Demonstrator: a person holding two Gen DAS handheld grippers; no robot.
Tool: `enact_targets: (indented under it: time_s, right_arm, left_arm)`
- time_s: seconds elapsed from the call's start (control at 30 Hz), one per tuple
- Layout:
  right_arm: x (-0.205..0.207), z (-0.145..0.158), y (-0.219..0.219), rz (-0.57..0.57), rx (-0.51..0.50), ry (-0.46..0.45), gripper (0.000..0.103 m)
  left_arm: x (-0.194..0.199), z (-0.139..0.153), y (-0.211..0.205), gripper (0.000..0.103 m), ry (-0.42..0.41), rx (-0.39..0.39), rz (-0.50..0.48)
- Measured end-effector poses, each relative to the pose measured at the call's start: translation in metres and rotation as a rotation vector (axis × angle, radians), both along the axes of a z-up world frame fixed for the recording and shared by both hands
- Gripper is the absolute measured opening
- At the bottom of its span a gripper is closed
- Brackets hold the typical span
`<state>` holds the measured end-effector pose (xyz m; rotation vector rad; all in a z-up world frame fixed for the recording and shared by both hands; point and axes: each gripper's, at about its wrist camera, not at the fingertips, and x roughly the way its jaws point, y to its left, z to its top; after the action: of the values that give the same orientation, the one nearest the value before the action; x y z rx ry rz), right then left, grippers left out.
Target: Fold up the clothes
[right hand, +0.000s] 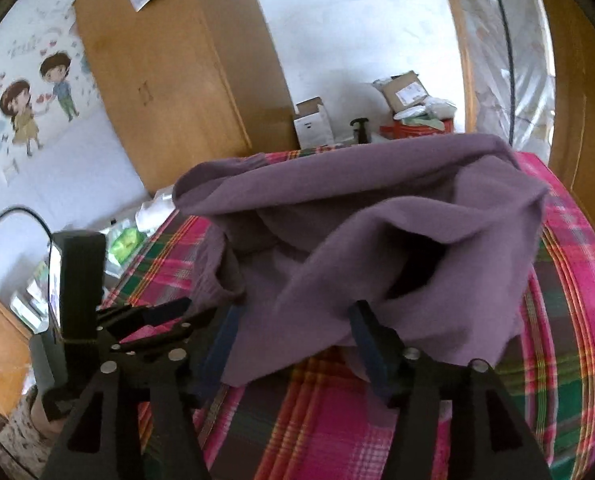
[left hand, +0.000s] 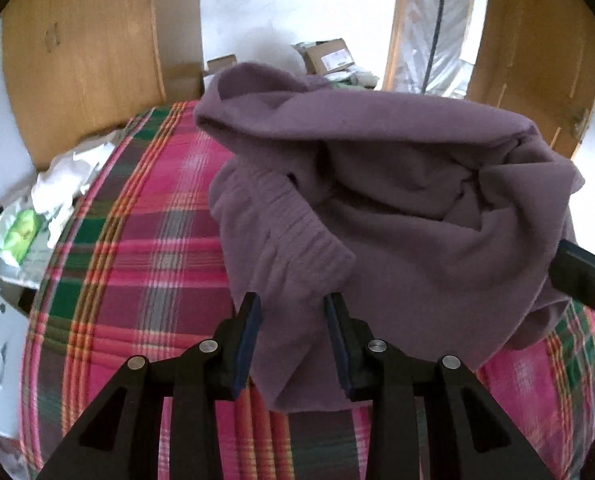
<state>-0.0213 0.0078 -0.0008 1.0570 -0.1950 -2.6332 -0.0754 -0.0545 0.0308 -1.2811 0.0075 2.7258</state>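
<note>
A purple fleece garment (left hand: pixel 397 200) lies crumpled in a heap on the plaid bed cover (left hand: pixel 137 264); a ribbed hem (left hand: pixel 297 220) shows on its near left side. My left gripper (left hand: pixel 293 300) stands open just above the heap's near edge, cloth lying between the fingers without being pinched. In the right wrist view the same garment (right hand: pixel 377 208) bulges upward with a dark hollow fold. My right gripper (right hand: pixel 295 309) is open wide over a loose near flap. The left gripper (right hand: pixel 153 320) shows at the left there, and part of the right gripper (left hand: pixel 581 276) at the right edge of the left view.
The bed (right hand: pixel 557 320) carries a pink, green and orange plaid cover. A wooden wardrobe (left hand: pixel 85 60) stands beyond its left side, with white bags and packets (left hand: pixel 57 184) on the floor. Cardboard boxes (right hand: pixel 405 92) sit past the far end, beside a wooden door (left hand: pixel 537 60).
</note>
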Motion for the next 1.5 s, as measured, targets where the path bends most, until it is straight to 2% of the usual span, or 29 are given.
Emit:
enact_targets:
  time_s: [0.1,0.23,0.43,0.47,0.5,0.6,0.73,0.87,0.93,1.0,1.17,1.33,1.5]
  right_arm:
    - [-0.009,-0.004,-0.006,-0.064,0.067,-0.02,0.06]
    - [-0.02,-0.008,0.004,-0.125,0.036,-0.036,0.058]
    - [-0.021,-0.011,0.018,-0.169,0.029,-0.046,0.026]
    - [-0.021,-0.011,0.022,-0.178,0.021,-0.049,0.015]
    - [-0.021,-0.012,0.025,-0.185,0.013,-0.051,0.01]
    - [-0.019,-0.012,0.032,-0.186,-0.007,-0.053,0.005]
    - [-0.01,-0.009,0.03,-0.171,-0.004,-0.028,0.004]
    - [0.0,-0.003,0.03,-0.152,-0.013,0.004,0.003]
    - [0.005,0.001,0.029,-0.143,-0.015,0.016,0.003]
    - [0.011,0.004,0.029,-0.133,-0.021,0.025,0.003]
    - [0.027,0.014,0.029,-0.103,-0.044,0.054,0.003]
    - [0.045,0.025,0.029,-0.07,-0.079,0.069,0.003]
    - [0.062,0.024,0.022,-0.024,-0.087,0.054,0.003]
  left_arm:
    - [-0.003,-0.006,0.005,0.035,-0.01,-0.042,0.005]
    - [-0.006,-0.009,0.008,0.035,-0.02,-0.061,0.013]
    - [-0.011,-0.014,0.007,0.035,-0.032,-0.092,0.037]
    - [-0.012,-0.015,0.006,0.035,-0.034,-0.084,0.041]
    - [-0.012,-0.015,0.004,0.035,-0.036,-0.07,0.045]
    - [-0.013,-0.014,-0.002,0.035,-0.043,-0.026,0.057]
    - [-0.014,-0.013,-0.011,0.033,-0.048,0.027,0.078]
    - [-0.014,-0.012,-0.02,0.025,-0.053,0.079,0.1]
    - [-0.012,-0.01,-0.026,0.018,-0.047,0.106,0.114]
    - [-0.011,-0.007,-0.035,0.012,-0.031,0.154,0.134]
    - [-0.006,0.004,-0.062,0.01,0.016,0.268,0.194]
    - [0.012,0.021,-0.075,0.01,0.092,0.326,0.211]
    - [0.042,0.036,-0.092,0.009,0.156,0.386,0.245]
